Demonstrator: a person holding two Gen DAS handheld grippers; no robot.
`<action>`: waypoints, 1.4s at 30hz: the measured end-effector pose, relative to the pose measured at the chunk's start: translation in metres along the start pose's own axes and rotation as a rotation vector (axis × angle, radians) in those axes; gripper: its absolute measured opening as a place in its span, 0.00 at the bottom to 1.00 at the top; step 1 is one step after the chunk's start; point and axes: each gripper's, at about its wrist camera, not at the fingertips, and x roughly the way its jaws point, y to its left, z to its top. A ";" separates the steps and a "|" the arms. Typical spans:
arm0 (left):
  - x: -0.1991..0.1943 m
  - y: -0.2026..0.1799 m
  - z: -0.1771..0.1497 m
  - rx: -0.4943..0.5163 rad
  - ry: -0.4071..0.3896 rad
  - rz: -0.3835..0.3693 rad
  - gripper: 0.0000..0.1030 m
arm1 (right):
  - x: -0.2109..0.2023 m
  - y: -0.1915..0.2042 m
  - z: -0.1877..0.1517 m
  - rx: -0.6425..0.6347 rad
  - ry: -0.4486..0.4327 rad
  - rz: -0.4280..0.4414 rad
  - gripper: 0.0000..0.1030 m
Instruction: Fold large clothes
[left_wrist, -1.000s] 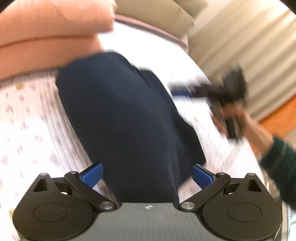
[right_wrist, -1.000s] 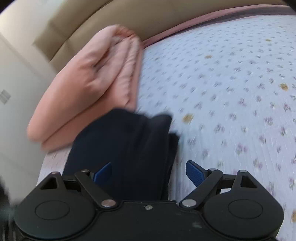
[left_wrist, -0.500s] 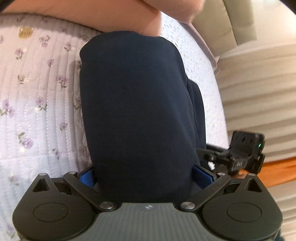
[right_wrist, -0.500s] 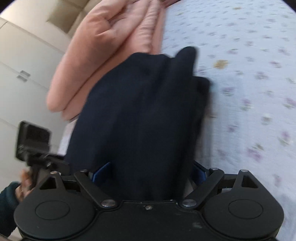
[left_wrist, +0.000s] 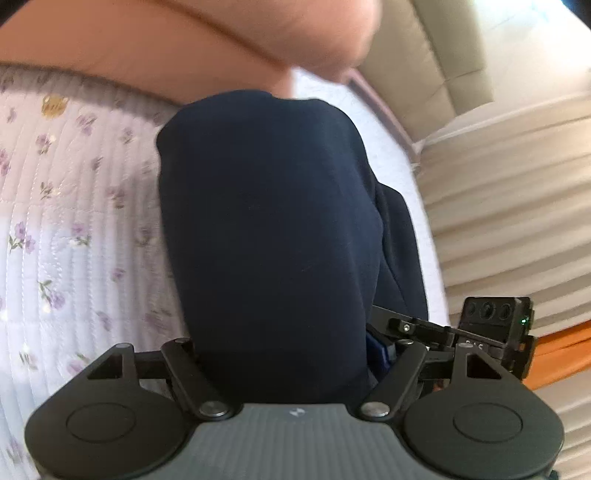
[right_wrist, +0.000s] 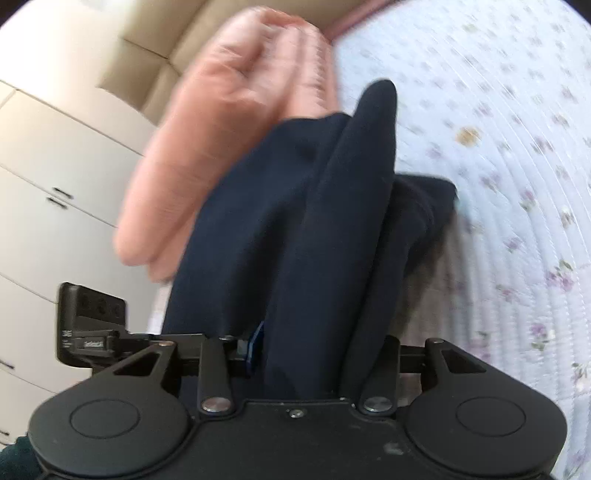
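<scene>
A folded navy garment (left_wrist: 266, 221) lies on the floral quilted bedspread (left_wrist: 74, 221). My left gripper (left_wrist: 280, 347) has its jaws closing on the near end of the bundle; its blue pad (left_wrist: 376, 349) presses into the cloth. In the right wrist view the same navy garment (right_wrist: 332, 221) bunches up into a ridge between the closing jaws of my right gripper (right_wrist: 314, 343), with a shadow under its right side. The two grippers sit side by side: the right gripper's body (left_wrist: 491, 332) shows just right of the left one, and the left gripper's body (right_wrist: 92, 321) shows at the right view's left edge.
A folded pink blanket (left_wrist: 147, 44) lies just beyond the garment, also the pink blanket (right_wrist: 229, 129) at upper left. A beige headboard (left_wrist: 436, 48) and curtains (left_wrist: 517, 184) stand behind. White wardrobe doors (right_wrist: 55, 184) are at the left. Bedspread (right_wrist: 498, 147) stretches to the right.
Both grippers moved in over the garment's near end and their jaws narrowed from wide open onto the cloth. The right side of the garment now bunches and rises.
</scene>
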 end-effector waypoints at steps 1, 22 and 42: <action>-0.007 -0.007 -0.003 0.014 -0.003 -0.003 0.74 | -0.007 0.010 -0.001 -0.005 -0.014 0.012 0.51; -0.243 -0.074 -0.148 0.195 -0.008 0.134 0.83 | -0.069 0.214 -0.149 -0.053 0.007 0.181 0.51; -0.186 -0.023 -0.191 0.157 0.055 0.287 0.86 | -0.016 0.159 -0.210 0.062 0.100 0.093 0.51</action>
